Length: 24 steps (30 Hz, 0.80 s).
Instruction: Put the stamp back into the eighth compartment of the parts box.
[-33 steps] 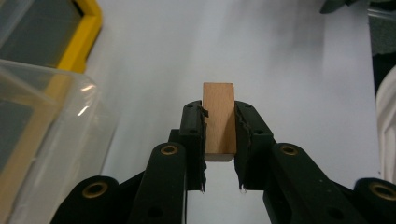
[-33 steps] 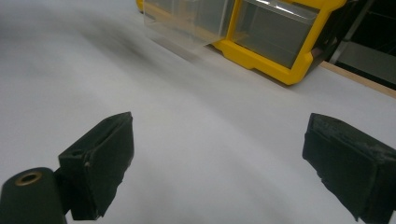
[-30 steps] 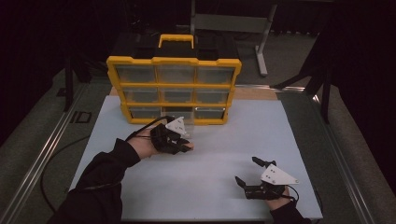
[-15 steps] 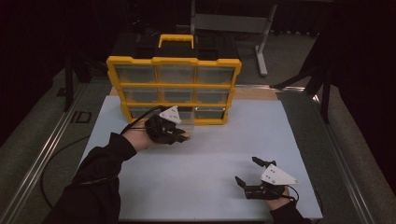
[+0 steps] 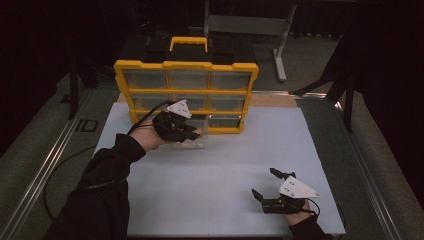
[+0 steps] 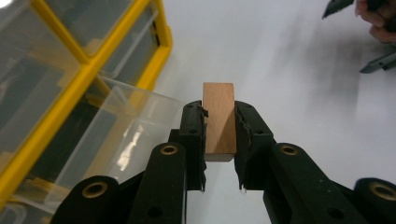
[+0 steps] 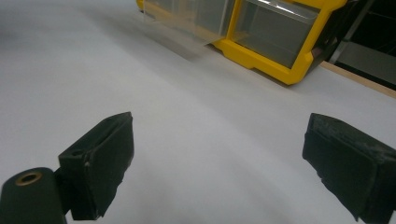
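A small wooden block [image 6: 218, 120] is pinched between the jaws of the left claw [image 5: 192, 134], held up near the far edge of the white surface [image 5: 225, 165], right in front of the yellow organizer [image 5: 186, 82]. A clear drawer [image 6: 126, 135] is pulled out of the bottom row, just beside the block. Over by the near right corner, the right claw [image 5: 264, 185] is kept low over the surface, jaws spread wide, nothing gripped.
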Each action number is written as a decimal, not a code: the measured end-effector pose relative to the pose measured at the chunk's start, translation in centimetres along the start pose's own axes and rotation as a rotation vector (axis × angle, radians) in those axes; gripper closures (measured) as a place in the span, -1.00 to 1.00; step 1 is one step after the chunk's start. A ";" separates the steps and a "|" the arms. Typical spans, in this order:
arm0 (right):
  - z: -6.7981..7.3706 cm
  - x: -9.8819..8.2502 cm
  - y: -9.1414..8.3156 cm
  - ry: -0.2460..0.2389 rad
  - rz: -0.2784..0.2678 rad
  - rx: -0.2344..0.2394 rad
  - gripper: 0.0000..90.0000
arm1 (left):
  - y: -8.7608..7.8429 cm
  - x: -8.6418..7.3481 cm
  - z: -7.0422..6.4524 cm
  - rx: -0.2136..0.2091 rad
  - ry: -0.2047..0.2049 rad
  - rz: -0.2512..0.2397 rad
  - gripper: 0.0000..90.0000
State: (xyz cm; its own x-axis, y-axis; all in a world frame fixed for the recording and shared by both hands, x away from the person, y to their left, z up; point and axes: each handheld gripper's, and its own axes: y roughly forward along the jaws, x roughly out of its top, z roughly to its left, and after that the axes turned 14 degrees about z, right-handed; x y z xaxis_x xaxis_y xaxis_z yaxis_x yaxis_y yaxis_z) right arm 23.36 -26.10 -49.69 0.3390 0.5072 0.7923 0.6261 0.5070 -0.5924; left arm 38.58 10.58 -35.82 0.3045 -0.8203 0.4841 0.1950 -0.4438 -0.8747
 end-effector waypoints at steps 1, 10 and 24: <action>0.0 0.0 0.0 -0.002 -0.001 -0.001 -0.80 | 0.0 0.0 0.1 -0.001 -0.012 -0.010 0.67; 0.0 0.0 0.0 -0.001 0.000 -0.001 -0.80 | 0.1 0.1 1.1 0.031 -0.068 -0.015 0.67; 0.0 -0.1 0.1 -0.003 0.000 0.000 -0.80 | 1.7 -0.1 2.2 0.064 -0.149 -0.035 0.67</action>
State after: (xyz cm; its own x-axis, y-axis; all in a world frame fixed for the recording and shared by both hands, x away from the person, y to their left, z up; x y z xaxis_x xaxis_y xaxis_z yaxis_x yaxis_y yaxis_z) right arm 23.43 -26.12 -49.78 0.3369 0.5091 0.7920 0.6263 0.5069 -0.5923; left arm 40.90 10.74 -37.32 0.4303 -0.7404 0.5164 0.2656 -0.4429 -0.8563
